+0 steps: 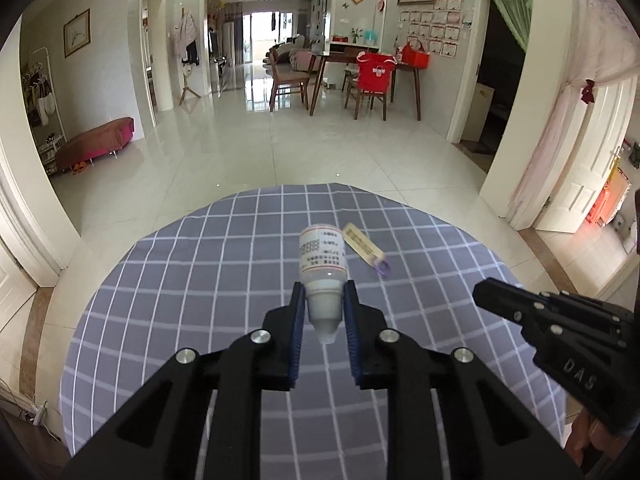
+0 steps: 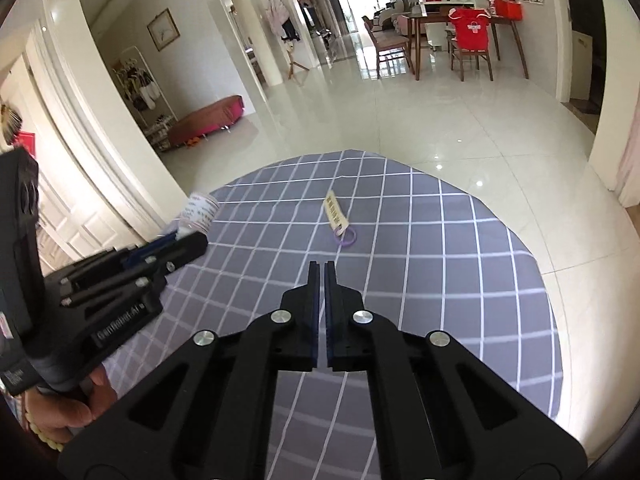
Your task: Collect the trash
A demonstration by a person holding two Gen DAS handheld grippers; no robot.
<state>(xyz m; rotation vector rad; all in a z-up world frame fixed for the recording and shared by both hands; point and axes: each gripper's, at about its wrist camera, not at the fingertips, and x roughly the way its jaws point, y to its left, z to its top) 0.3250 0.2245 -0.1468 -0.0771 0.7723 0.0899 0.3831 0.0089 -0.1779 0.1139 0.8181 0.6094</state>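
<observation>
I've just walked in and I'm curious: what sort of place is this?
Most likely a family home: a wooden dining table with chairs, a coat rack, framed pictures on the walls.

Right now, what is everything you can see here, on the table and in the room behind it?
Small bottle: one, white with a printed label, clamped between the left gripper's fingers, above the table.
Paper tag: one, pale yellow, flat on the cloth, far side.
Loop: one, purple, at the tag's near end.
Tablecloth: one, grey with a white grid, covers the table.
Bench: one, pink, by the left wall.
Dining table: one, dark wood, far right, with chairs around it.
Red shirt: one, draped over a chair back.
Red bag: one, on the dining table.
Left gripper: black, shut on the bottle.
Right gripper: black, shut, holding nothing.
Hand: one, holding the left gripper's handle.
</observation>
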